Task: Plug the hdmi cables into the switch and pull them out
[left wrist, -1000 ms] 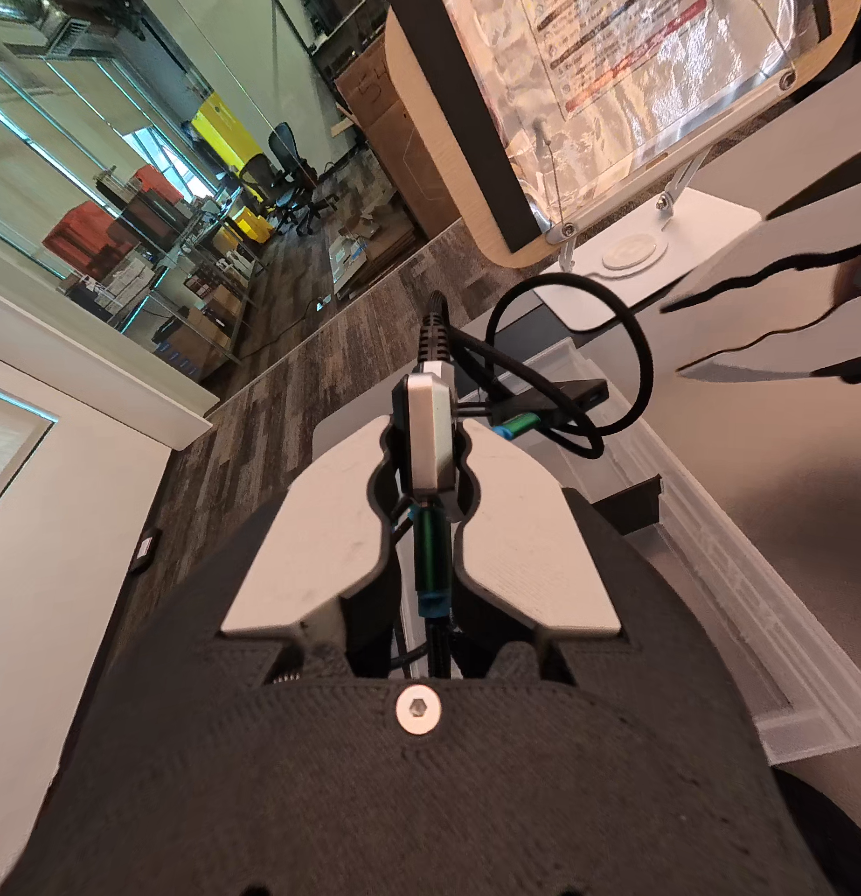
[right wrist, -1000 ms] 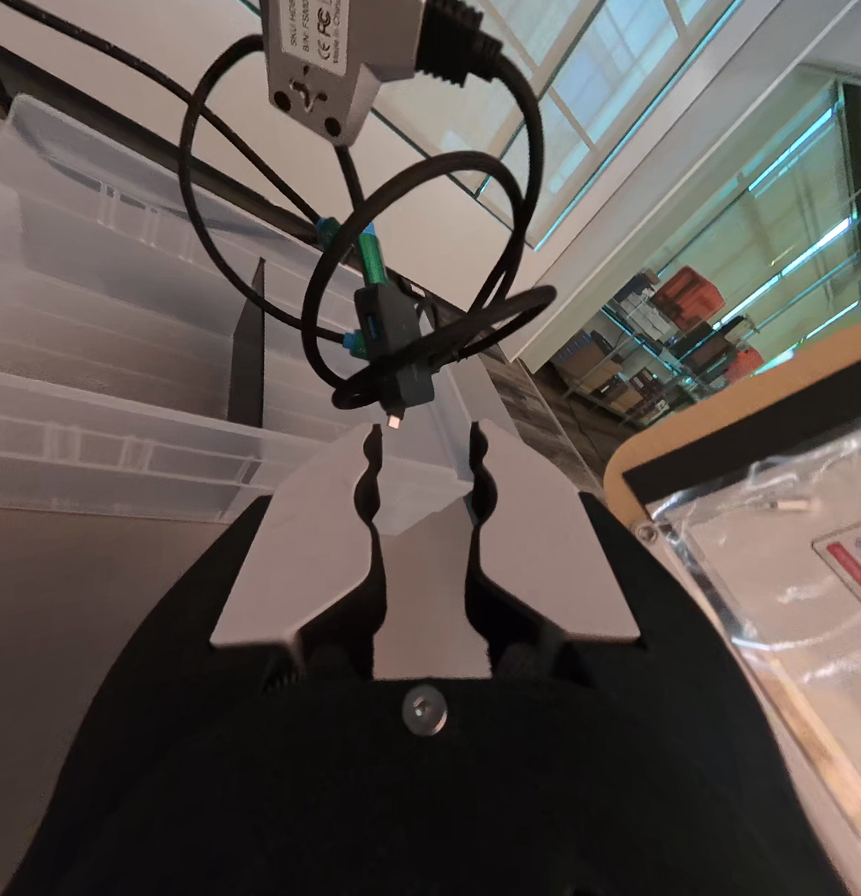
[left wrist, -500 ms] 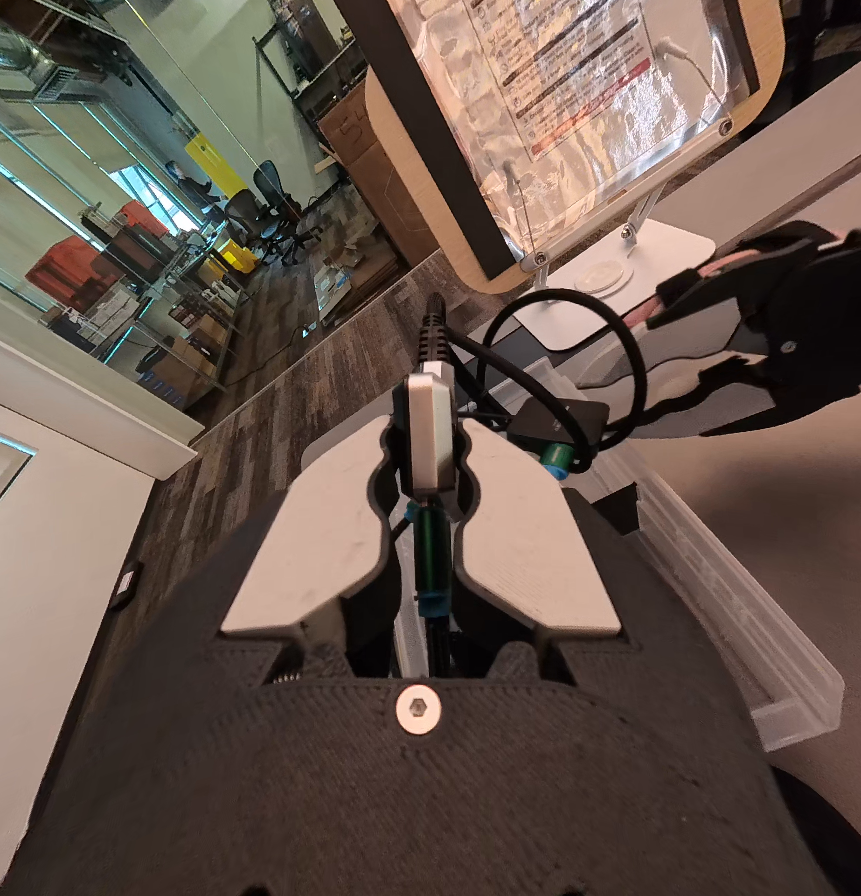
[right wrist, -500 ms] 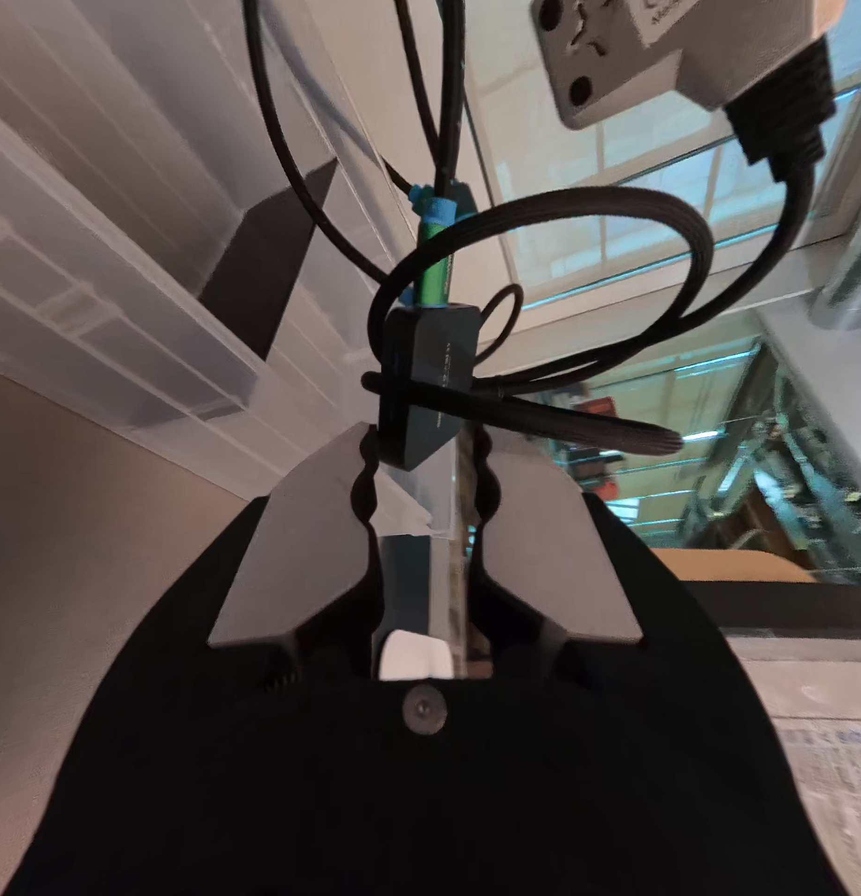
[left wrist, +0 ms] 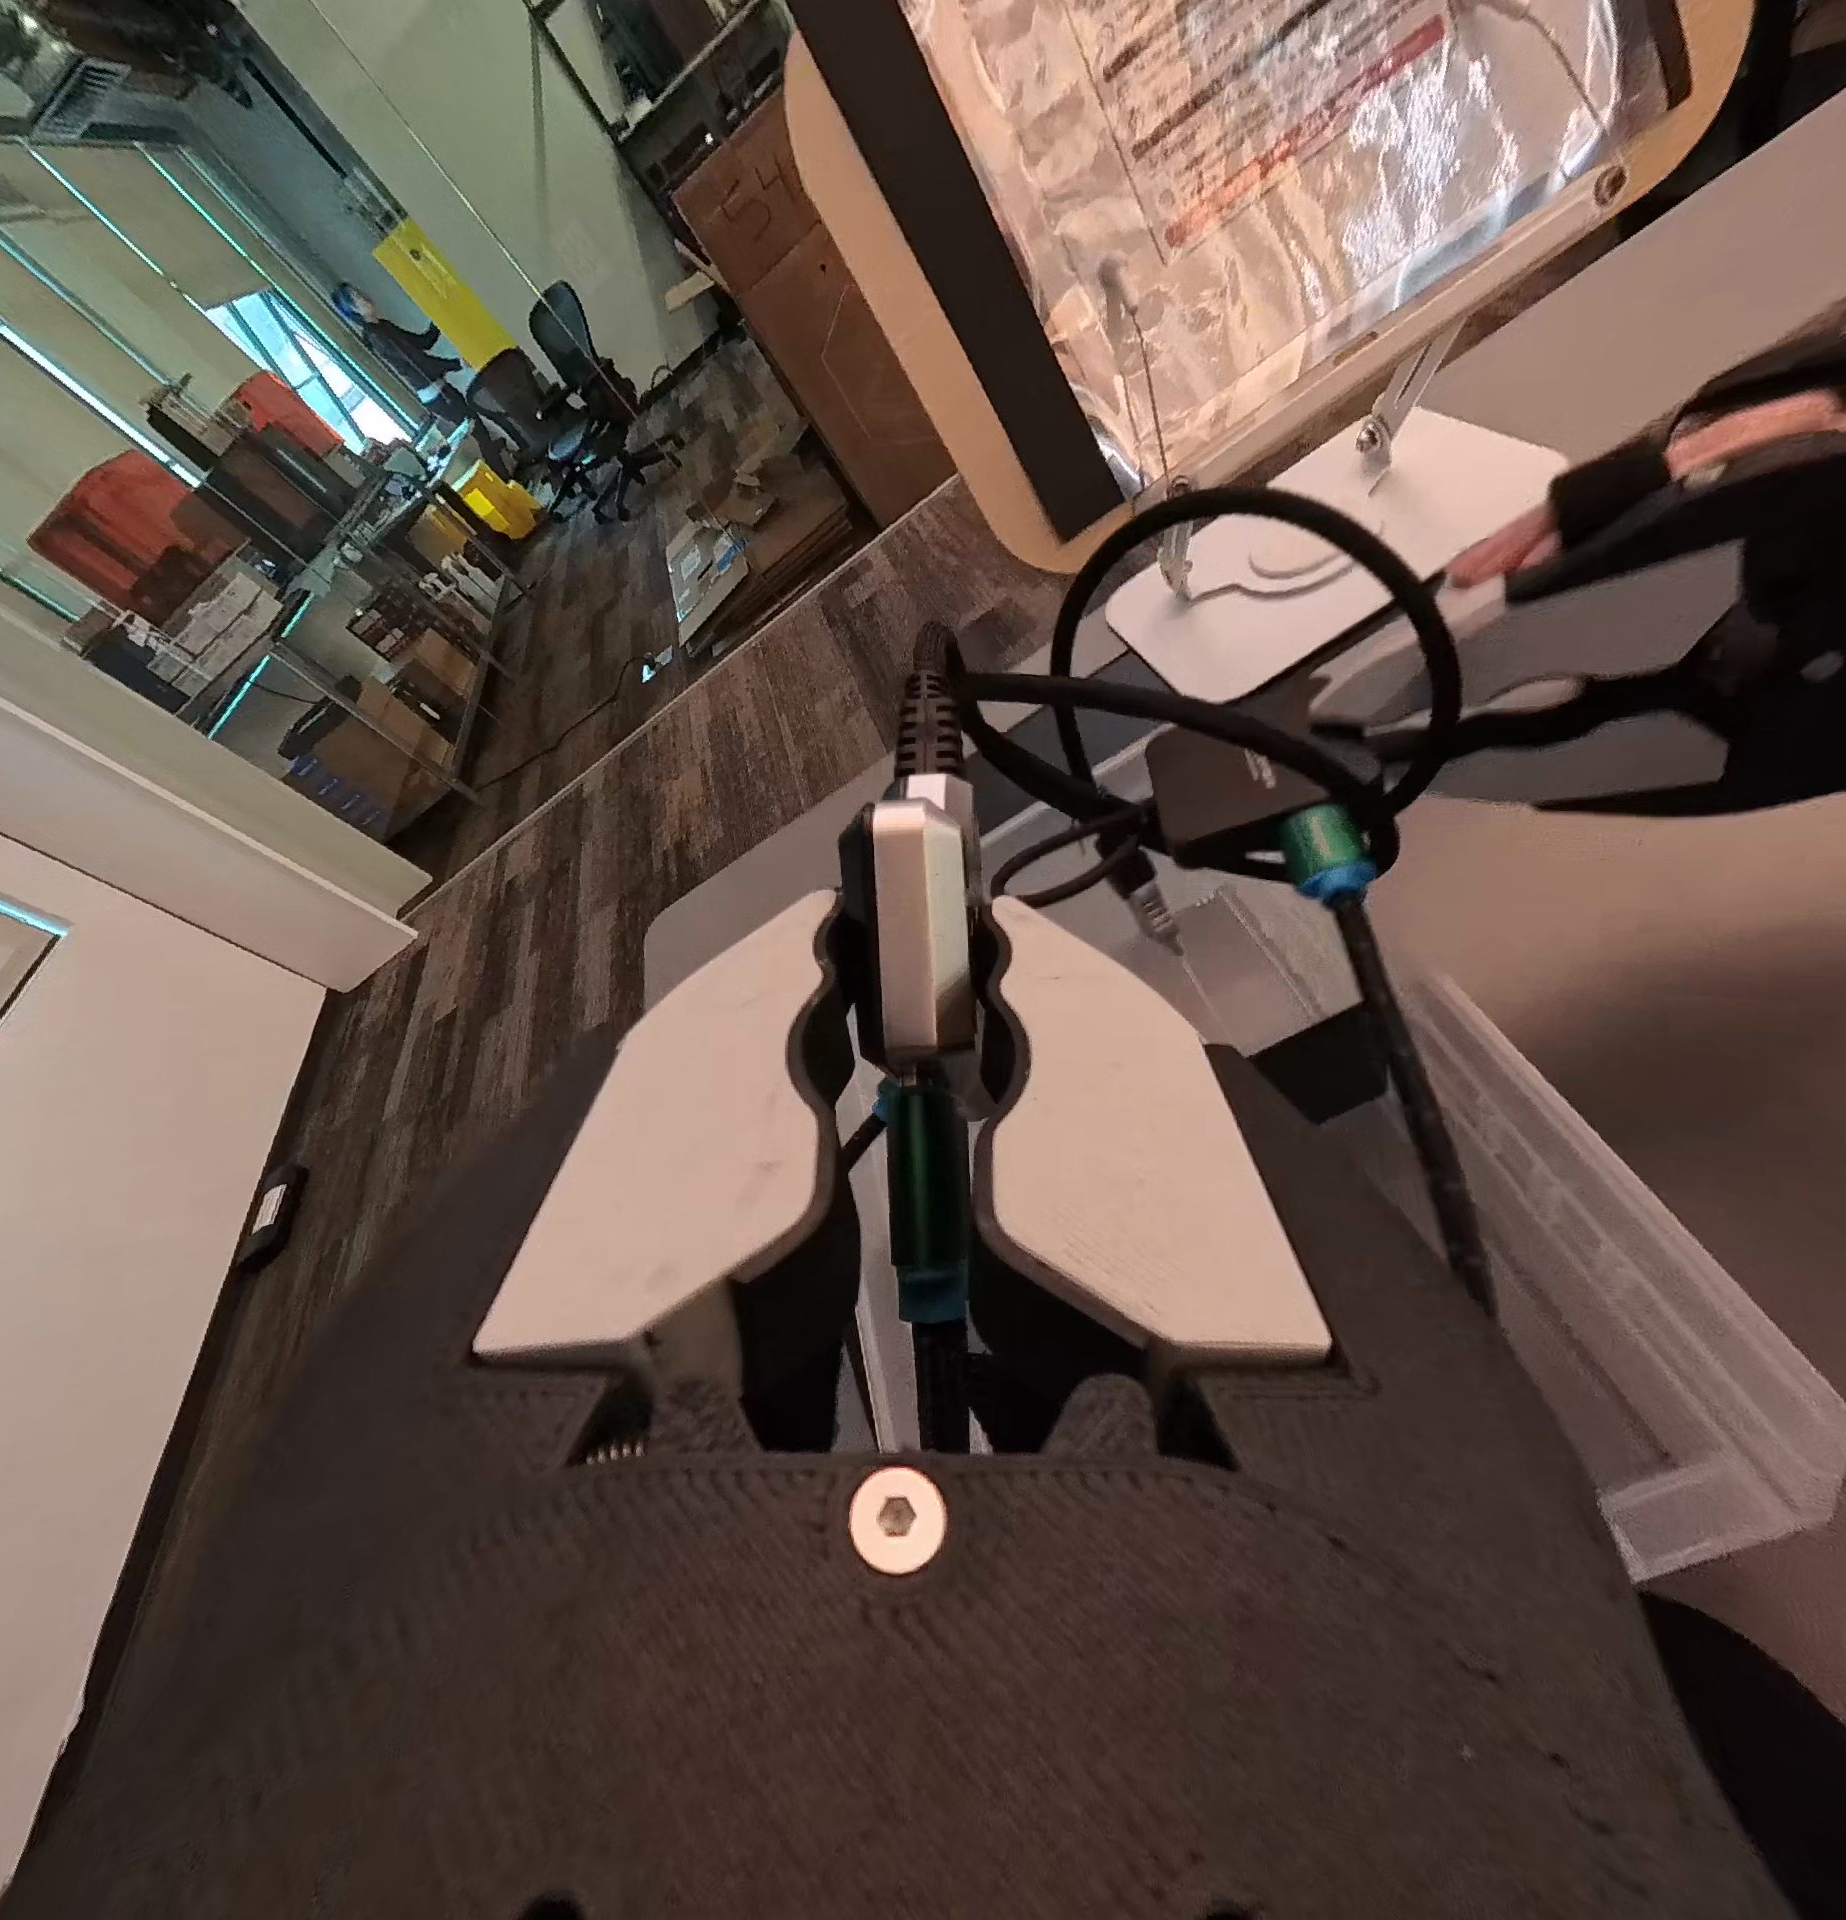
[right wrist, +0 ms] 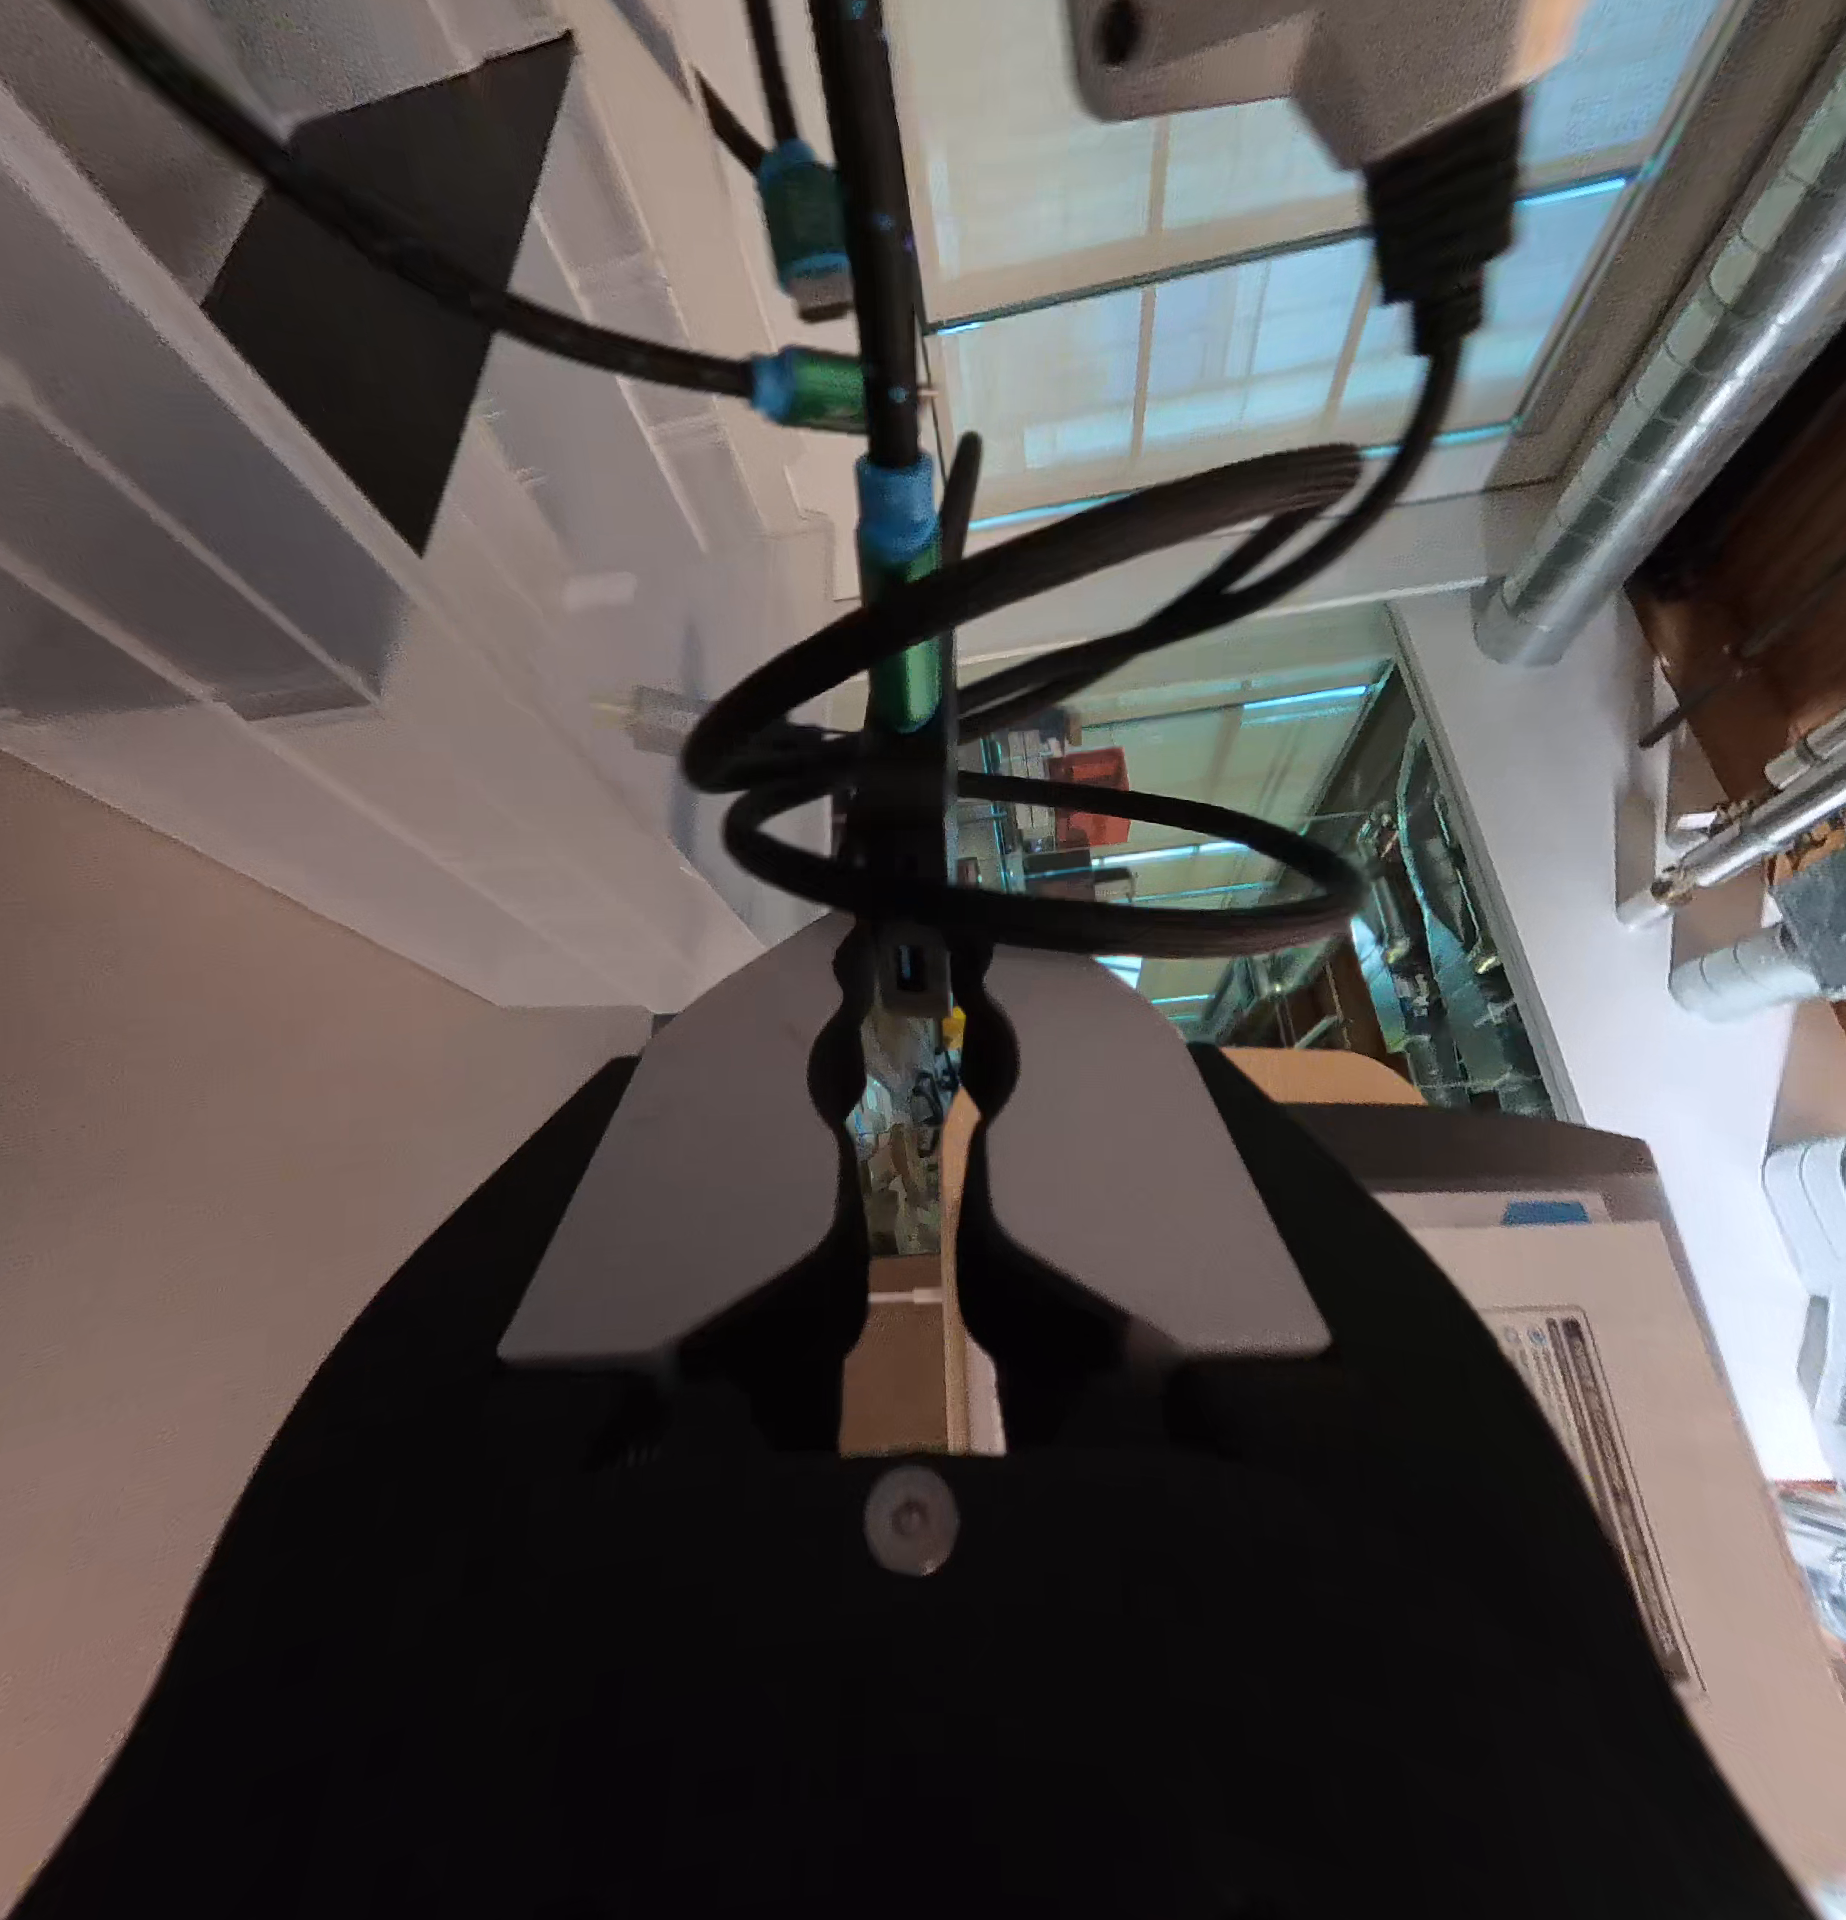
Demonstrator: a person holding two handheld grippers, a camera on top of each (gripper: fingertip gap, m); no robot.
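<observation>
Pinching silver switch [left wrist: 914,940] lengthwise along left fingers [left wrist: 711,1122], right fingers [right wrist: 737,1132] nipping black hub [right wrist: 903,971].

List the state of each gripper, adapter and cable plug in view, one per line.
left gripper: shut on the silver switch.
silver switch: held off the table, green plug in its near end.
right gripper: closed on the black adapter.
black adapter: lifted, one green plug inserted, black cable looped around it.
loose green plugs: unplugged, hanging.
clear bin: on the table.

In the left wrist view, the switch [left wrist: 917,951] sits at centre; a second adapter [left wrist: 1246,795] hangs at two o'clock, seemingly above the bin [left wrist: 1584,1278].
</observation>
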